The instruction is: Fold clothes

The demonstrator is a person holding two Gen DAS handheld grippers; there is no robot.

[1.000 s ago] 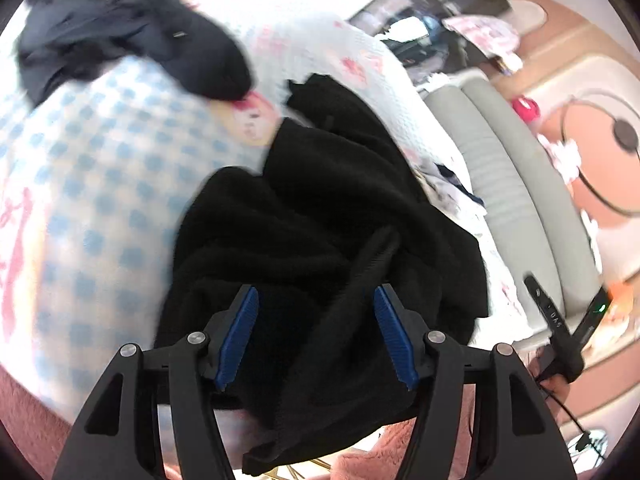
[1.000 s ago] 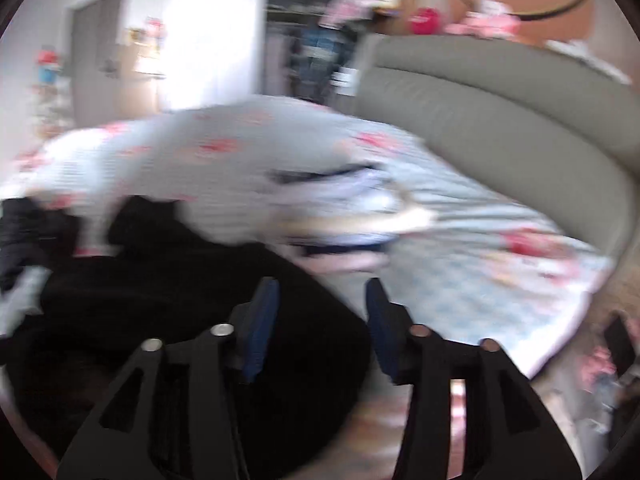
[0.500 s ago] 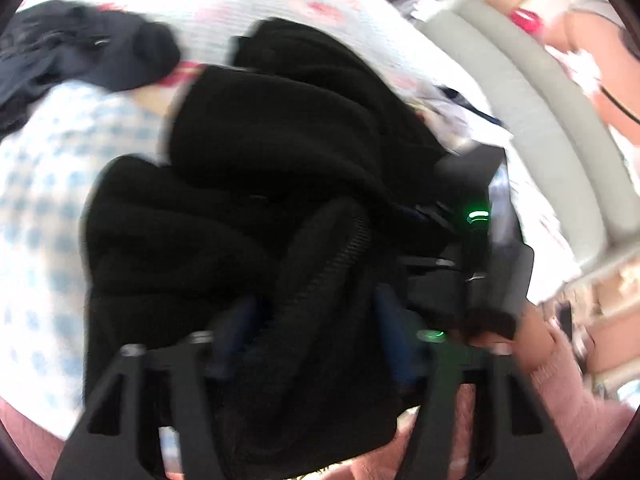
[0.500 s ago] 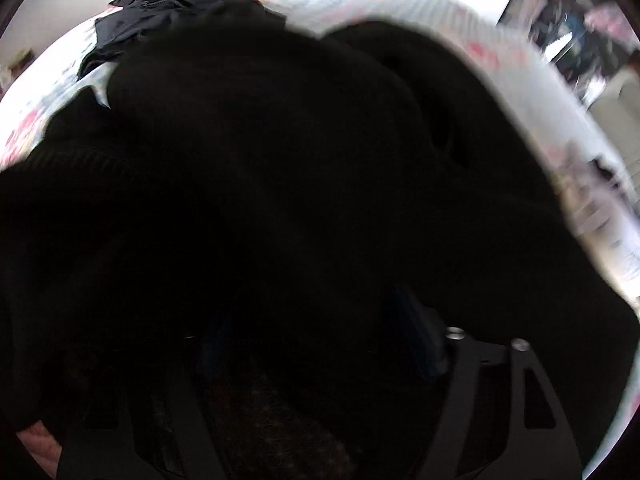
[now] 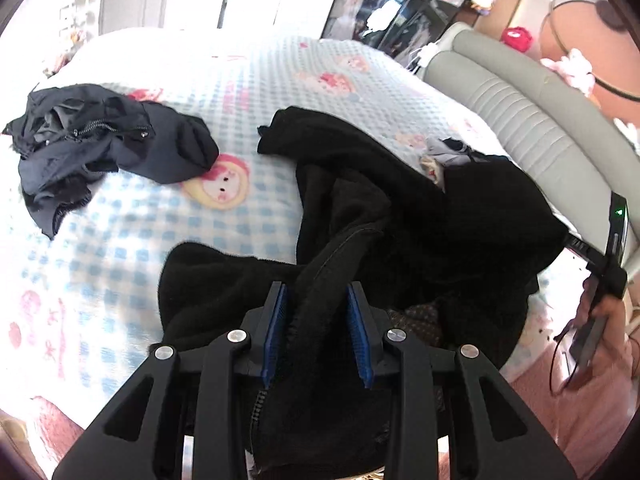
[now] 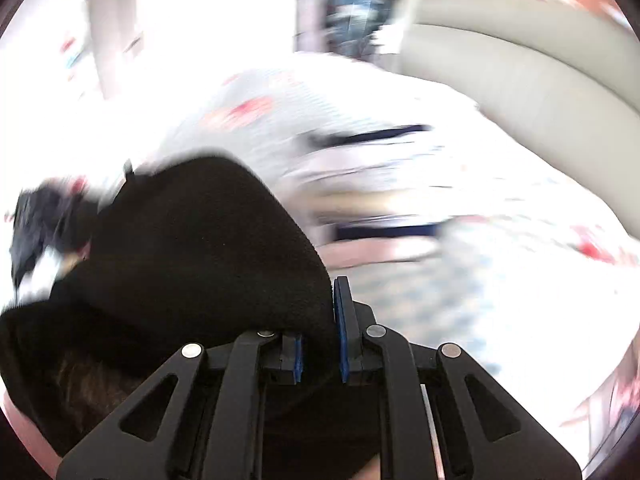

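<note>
Black fleece garment (image 5: 420,216) lies bunched on the bed (image 5: 168,224) by its near edge. Left tongs (image 5: 316,334) clamp its ribbed zipper edge, right tongs (image 6: 320,344) clenched on a fuzzy fold at the opposite side — likely to spread it flat. Thick, soft pile; crumpled dark jacket (image 5: 100,148) lies well apart

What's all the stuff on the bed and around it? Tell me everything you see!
black fleece garment: one, black, on the bed's near side, gripped at two spots
dark jacket: one, navy-black with a zip, crumpled on the bed's left
small pale garment: one, grey-white, behind the black fleece
blanket: one, blue-white checks with cartoon prints, covering the bed
headboard: one, grey padded, right of the bed
left gripper: one, black with blue pads, shut on a thick fleece fold
right gripper: one, black with blue pads, shut on the fleece's edge
</note>
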